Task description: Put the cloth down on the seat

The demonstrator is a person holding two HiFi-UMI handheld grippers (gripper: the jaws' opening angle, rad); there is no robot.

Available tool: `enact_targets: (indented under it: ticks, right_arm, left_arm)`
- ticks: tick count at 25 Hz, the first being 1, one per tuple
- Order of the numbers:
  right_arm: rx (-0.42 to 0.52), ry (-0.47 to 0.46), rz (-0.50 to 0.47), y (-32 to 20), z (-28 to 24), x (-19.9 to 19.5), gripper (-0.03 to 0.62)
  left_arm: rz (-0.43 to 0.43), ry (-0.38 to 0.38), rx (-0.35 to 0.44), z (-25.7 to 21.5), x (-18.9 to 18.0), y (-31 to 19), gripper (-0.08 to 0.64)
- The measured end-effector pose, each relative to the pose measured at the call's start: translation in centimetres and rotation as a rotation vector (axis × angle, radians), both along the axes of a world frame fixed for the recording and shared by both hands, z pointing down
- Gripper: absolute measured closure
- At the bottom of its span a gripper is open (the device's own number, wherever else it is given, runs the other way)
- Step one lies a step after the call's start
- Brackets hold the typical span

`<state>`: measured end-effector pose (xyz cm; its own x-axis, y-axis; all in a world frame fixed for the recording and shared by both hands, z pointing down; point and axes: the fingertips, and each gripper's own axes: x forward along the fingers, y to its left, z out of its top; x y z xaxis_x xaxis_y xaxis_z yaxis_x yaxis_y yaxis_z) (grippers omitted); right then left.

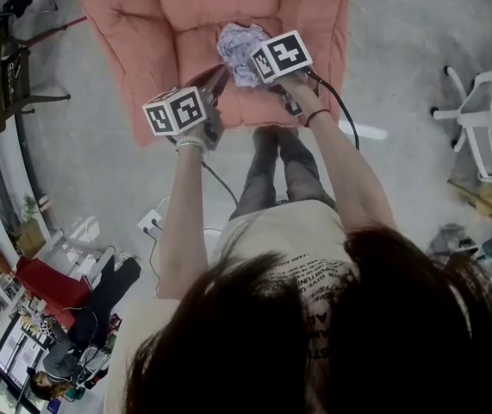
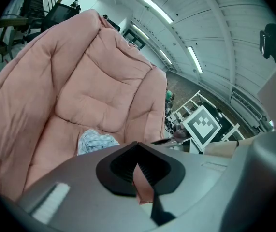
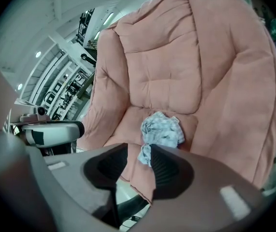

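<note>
My right gripper (image 3: 138,148): jaws wide apart, pressing on nothing; 1 loose tail of cloth (image 3: 163,128) shows in gap between them. Cloth: crumpled heap resting on seat (image 3: 123,124) of pink padded chair, just below backrest (image 3: 162,66). My left gripper (image 2: 138,145): jaws together at tips, empty, near seat's front edge, beside right gripper.

Bare seat cushion (image 3: 125,122) left of the crumpled cloth (image 3: 161,129). Walled by padded armrests (image 3: 239,105) either side, backrest (image 3: 162,57) behind. Open from front and above.
</note>
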<state>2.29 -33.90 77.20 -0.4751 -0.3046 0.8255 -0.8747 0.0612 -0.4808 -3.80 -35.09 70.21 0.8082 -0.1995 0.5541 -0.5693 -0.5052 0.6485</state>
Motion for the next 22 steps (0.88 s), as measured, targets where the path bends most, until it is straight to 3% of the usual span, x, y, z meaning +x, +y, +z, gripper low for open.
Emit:
enact_targets:
  ticks: [11,22]
  right_arm:
    - [0.094,-0.065,0.012,-0.2,-2.6,-1.0,0.477]
    - [0.280,-0.111,0.002,0.3,-8.7,-1.5,0.492]
  left_arm:
    - [-0.021,0.011,0.031,-1.3,-0.5,0.2,0.569]
    - [-0.034,0.054,0.101,-5.6,-1.2,1.5,0.569]
